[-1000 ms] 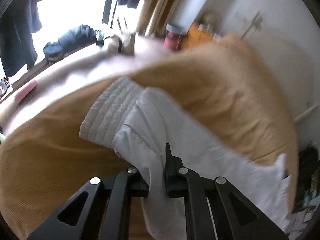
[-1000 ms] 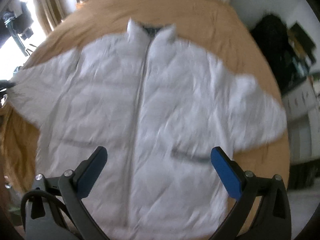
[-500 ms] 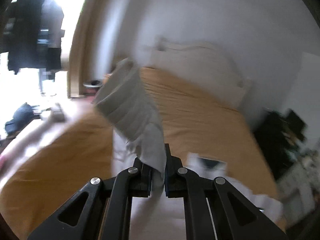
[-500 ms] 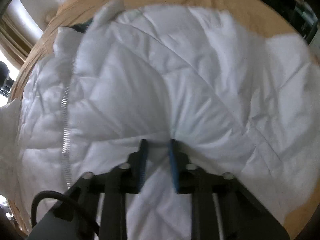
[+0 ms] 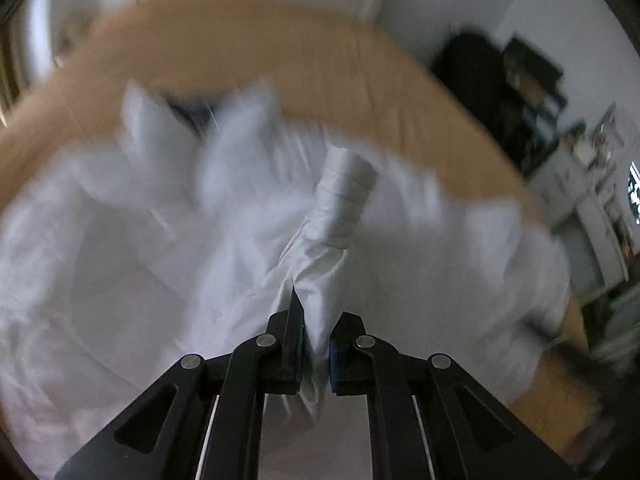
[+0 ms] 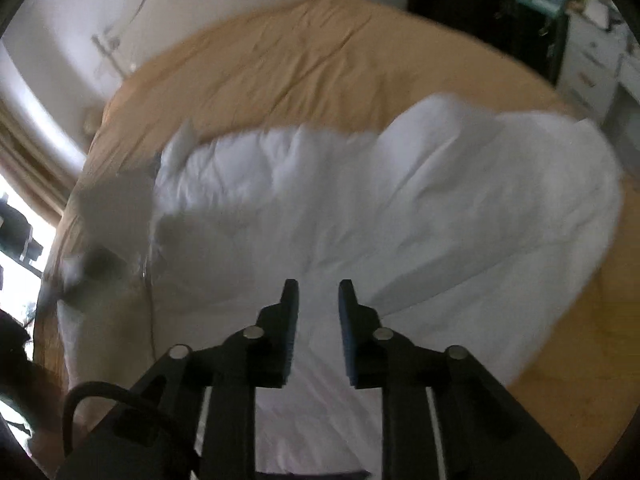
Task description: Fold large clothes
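Observation:
A large white quilted jacket (image 6: 400, 208) lies spread on a bed with a tan cover (image 6: 304, 64). In the left wrist view my left gripper (image 5: 316, 320) is shut on the jacket's sleeve (image 5: 340, 216), whose ribbed cuff points away over the jacket body (image 5: 140, 248); the collar (image 5: 200, 128) lies beyond. In the right wrist view my right gripper (image 6: 318, 292) hovers over the jacket's middle with a narrow gap between its blue-padded fingers and no cloth in them. The zipper (image 6: 150, 280) runs down the left side.
White wall (image 6: 160, 8) behind the bed. Dark clutter and white drawers (image 6: 592, 64) stand to the right of the bed. A bright window and curtain (image 6: 24, 184) are at the left. Wooden floor (image 6: 592, 360) shows at lower right.
My left gripper has carried the sleeve from the bed's side over the jacket body. My right gripper closed on the jacket half a second ago and now has let go, slightly parted.

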Demonstrator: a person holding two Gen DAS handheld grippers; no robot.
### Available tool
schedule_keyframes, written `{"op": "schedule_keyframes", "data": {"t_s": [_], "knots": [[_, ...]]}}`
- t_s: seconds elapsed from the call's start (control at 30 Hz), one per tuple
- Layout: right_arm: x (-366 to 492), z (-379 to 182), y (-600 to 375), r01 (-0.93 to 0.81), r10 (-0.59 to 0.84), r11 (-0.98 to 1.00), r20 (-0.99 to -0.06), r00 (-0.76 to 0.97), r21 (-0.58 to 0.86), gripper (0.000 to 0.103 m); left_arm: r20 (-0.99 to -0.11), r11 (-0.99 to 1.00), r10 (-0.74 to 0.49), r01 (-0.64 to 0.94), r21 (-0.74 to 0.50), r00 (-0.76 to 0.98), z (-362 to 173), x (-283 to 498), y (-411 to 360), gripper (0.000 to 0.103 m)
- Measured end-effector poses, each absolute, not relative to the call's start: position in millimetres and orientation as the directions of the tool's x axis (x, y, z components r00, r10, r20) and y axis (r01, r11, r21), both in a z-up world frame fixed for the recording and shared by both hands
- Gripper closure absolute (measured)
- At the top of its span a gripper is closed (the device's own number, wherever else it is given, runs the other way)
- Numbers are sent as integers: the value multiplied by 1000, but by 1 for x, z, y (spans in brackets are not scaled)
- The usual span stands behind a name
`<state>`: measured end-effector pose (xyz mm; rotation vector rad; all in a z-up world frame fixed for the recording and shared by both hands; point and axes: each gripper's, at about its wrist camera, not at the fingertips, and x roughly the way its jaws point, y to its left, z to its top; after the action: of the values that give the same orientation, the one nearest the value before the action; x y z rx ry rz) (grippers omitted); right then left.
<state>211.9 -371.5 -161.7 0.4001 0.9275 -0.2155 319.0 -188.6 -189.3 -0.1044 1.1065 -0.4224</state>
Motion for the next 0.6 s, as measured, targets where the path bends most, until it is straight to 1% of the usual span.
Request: {"op": "schedule_keyframes", "data": {"t_s": [0.03,0.07,0.1,0.13,0.17,0.23,0.27,0.3,0.33,0.37,0.4,0.47,0.5,0.57,0.6], "knots": [[208,-151,-374,361,-25,901,-800,599,242,66,-863,916,-379,270,-298,334,-205,309,-196,92],[205,-144,-375,368,-33,897,-792,610,246,49,-889,918,-368,257,-301,273,-222,306,-205,92],[203,-136,-374,372,-42,894,-779,626,250,37,-901,919,-367,242,-313,229,-229,303,-206,92],[201,-130,-373,373,-51,893,-770,636,250,35,-896,904,-402,238,-356,190,-224,295,-201,92],[200,-124,-370,372,-61,896,-761,646,244,34,-873,882,-450,245,-402,189,-213,290,-193,91],[200,-115,-363,358,-64,905,-756,651,231,34,-808,830,-548,261,-493,215,-182,281,-171,82],[197,-114,-359,347,-59,910,-757,650,227,34,-767,802,-591,277,-529,247,-160,278,-150,63],[199,-115,-353,336,-49,915,-764,644,224,33,-745,797,-601,286,-532,289,-143,276,-134,26],[198,-118,-347,328,-38,917,-771,636,226,30,-729,814,-580,284,-507,363,-122,274,-114,6],[200,-124,-340,317,-17,919,-782,624,233,25,-715,839,-544,284,-464,440,-99,274,-89,3],[201,-130,-334,310,1,920,-792,610,240,24,-711,845,-536,285,-453,455,-91,275,-79,1],[211,-144,-318,293,44,920,-810,584,262,24,-700,826,-563,271,-495,439,-77,283,-44,1],[217,-150,-311,292,63,916,-819,571,274,24,-707,837,-546,250,-487,449,-76,285,-34,1],[232,-166,-297,311,50,917,-848,528,249,23,-764,912,-407,177,-370,500,-77,300,-8,1],[239,-175,-289,315,20,927,-865,501,204,23,-791,952,-302,132,-275,533,-82,308,0,1]]}}
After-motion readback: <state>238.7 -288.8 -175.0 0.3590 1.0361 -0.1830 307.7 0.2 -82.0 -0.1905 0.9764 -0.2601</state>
